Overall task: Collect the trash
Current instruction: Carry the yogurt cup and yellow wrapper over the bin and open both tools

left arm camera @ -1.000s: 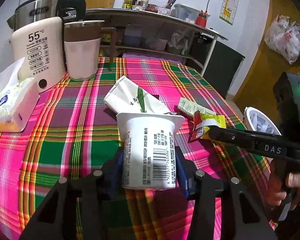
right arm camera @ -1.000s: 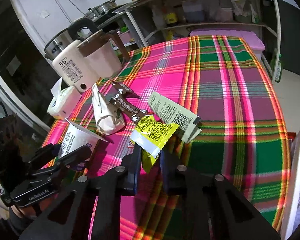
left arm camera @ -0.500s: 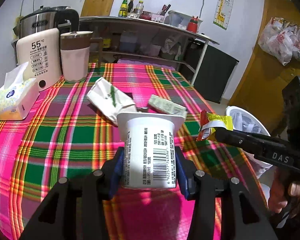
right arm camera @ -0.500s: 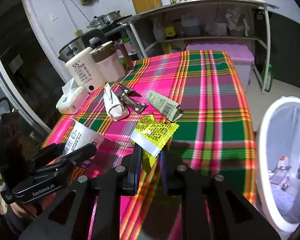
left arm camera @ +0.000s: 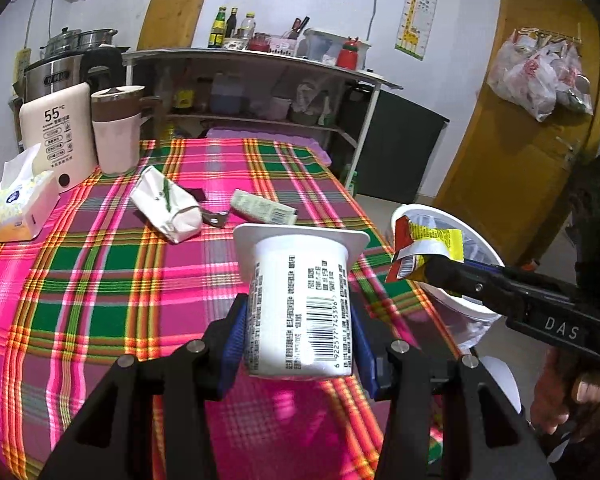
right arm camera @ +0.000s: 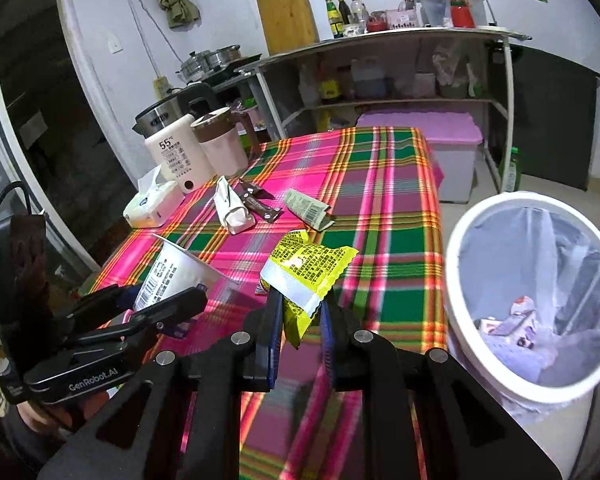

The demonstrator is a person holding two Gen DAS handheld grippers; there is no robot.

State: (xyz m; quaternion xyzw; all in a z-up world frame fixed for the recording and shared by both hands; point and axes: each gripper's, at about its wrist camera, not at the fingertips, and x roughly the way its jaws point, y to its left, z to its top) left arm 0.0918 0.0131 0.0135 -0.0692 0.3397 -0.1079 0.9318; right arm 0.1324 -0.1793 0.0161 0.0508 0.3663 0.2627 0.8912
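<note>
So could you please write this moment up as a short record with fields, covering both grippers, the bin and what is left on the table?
left gripper: shut on the yogurt cup
right gripper: shut on the yellow wrapper
bin: white, lined, beside the table's edge, some trash already inside
table: plaid cloth
trash on table: white pouch, brown wrapper, green-white packet
other items: tissue box, kettle, pink jug

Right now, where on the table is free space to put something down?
The tablecloth is bare along the side nearest the bin and toward the far end. It is crowded around the white pouch, barcode wrapper, tissue box and kettles.
</note>
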